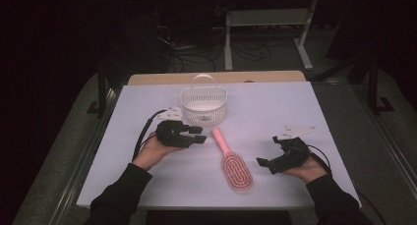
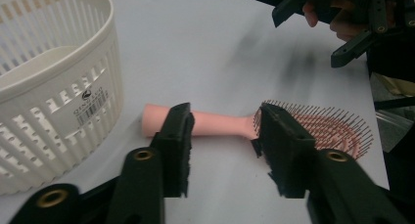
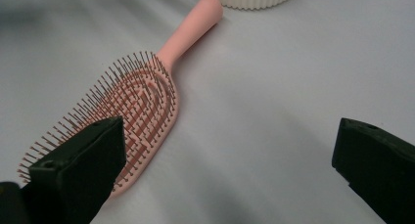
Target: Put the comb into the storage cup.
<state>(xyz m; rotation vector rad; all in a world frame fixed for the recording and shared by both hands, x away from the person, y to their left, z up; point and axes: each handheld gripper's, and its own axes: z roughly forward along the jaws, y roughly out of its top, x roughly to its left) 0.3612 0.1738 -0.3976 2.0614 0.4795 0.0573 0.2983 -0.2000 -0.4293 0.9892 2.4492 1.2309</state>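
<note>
White table (image 1: 275,185) carries everything; it runs from the near edge where my forearms come in to the far edge, where a strip of wooden top (image 1: 216,77) shows behind it.

White slotted basket (image 1: 203,105), with a hoop handle, sits close to the far edge, about mid-width. It looks to hold nothing.

Pink paddle hairbrush (image 1: 231,161) lies flat in the middle of the table, nearer the near edge than the basket is. Bristles face up, the handle points toward the basket, and the head points back toward me. The handle tip stops just short of the basket wall, apart from it.

Left gripper (image 1: 196,133) hangs just beside the brush handle, on its left. In the left gripper view (image 2: 222,141) the jaws are partly spread and line up either side of the handle. The pads look clear of it, and I cannot tell whether they are down at its level yet. No pinch.

Right gripper (image 1: 268,163) rests near the right edge, beside the brush head. Its jaws are spread wide in its own view (image 3: 222,160), with nothing between them but bare table.

Progress, as I judge it: early. The brush is not lifted and the basket has taken nothing. Left to do: settle the left jaws over the handle, press them together on it, lift, carry the brush to the basket, let go. I judge the right gripper idle for now.
</note>
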